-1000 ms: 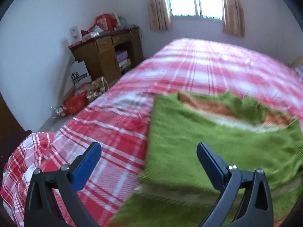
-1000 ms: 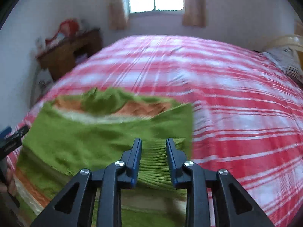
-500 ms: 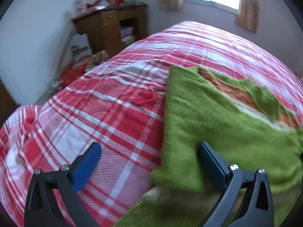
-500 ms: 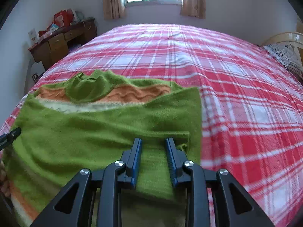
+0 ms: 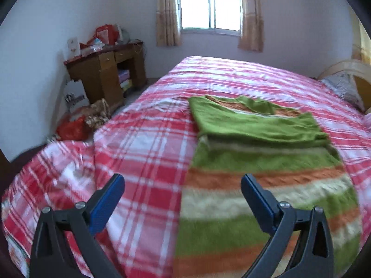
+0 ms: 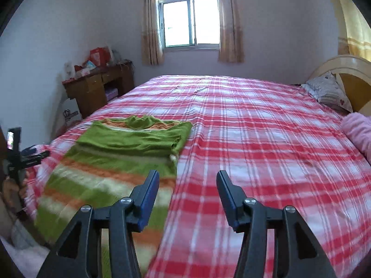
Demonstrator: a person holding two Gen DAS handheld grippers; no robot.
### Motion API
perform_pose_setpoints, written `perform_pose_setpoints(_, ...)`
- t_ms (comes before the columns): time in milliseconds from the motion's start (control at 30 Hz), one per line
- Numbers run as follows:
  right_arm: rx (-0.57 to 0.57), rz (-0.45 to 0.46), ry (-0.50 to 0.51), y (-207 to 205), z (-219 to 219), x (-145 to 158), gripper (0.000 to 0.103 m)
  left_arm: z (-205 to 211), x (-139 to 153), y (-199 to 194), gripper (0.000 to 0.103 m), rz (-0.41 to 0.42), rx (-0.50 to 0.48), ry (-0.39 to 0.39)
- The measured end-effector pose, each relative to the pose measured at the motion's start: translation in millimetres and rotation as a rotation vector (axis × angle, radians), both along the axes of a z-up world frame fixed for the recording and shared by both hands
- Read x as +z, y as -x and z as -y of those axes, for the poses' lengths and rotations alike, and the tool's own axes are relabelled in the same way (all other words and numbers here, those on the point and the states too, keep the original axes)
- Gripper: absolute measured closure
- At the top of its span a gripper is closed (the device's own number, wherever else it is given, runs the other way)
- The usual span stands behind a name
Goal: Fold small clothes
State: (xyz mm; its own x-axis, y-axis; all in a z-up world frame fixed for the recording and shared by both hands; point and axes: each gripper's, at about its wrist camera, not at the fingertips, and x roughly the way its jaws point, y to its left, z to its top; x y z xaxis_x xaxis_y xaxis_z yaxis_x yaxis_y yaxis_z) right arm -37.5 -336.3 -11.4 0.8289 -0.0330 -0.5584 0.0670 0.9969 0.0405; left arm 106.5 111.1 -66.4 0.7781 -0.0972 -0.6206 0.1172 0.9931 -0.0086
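Note:
A green sweater with orange and cream stripes [image 5: 266, 159] lies flat on the red plaid bed [image 5: 150, 143], its sleeves folded across the chest. My left gripper [image 5: 183, 197] is open and empty, raised over the sweater's lower left edge. In the right wrist view the sweater [image 6: 120, 159] lies at the left. My right gripper [image 6: 187, 197] is open and empty, above the sweater's lower right edge. The left gripper's body [image 6: 18, 155] shows at the far left there.
A wooden desk [image 5: 104, 74] with clutter stands by the left wall, with bags [image 5: 76, 125] on the floor beside it. A pillow [image 6: 329, 92], a headboard [image 6: 347, 69] and a pink cloth [image 6: 359, 129] are at the right. A window [image 6: 190, 20] is at the back.
My right gripper has opened and let go of the green sleeve. Both grippers have pulled back and up from the sweater, so more of its striped lower part shows.

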Motion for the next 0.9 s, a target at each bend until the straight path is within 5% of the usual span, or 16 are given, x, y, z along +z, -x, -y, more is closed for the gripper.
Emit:
perform_pose_setpoints(167, 0.073, -0.057, -0.032, 38.3, -2.4, -9.1, 0.050, -8.3, 0.5, 28.6, 0.000, 0.001, -0.050, 0.036)
perform_pose_setpoints(467, 0.160, -0.253, -0.170, 40.8, -54.9, -109.5, 0.050, -1.5, -22.0, 67.8, 0.000, -0.048, -0.055, -0.031)
perform_pose_setpoints(600, 0.176, -0.310, -0.175, 41.2, -69.1, -130.1, 0.050, 2.6, -28.0, 79.2, 0.000, -0.027, -0.047, -0.101)
perform_pose_setpoints(900, 0.192, -0.409, -0.231, 38.5, -79.7, -155.7, 0.050, -12.0, -22.5, 83.3, 0.000, 0.003, -0.028, -0.061)
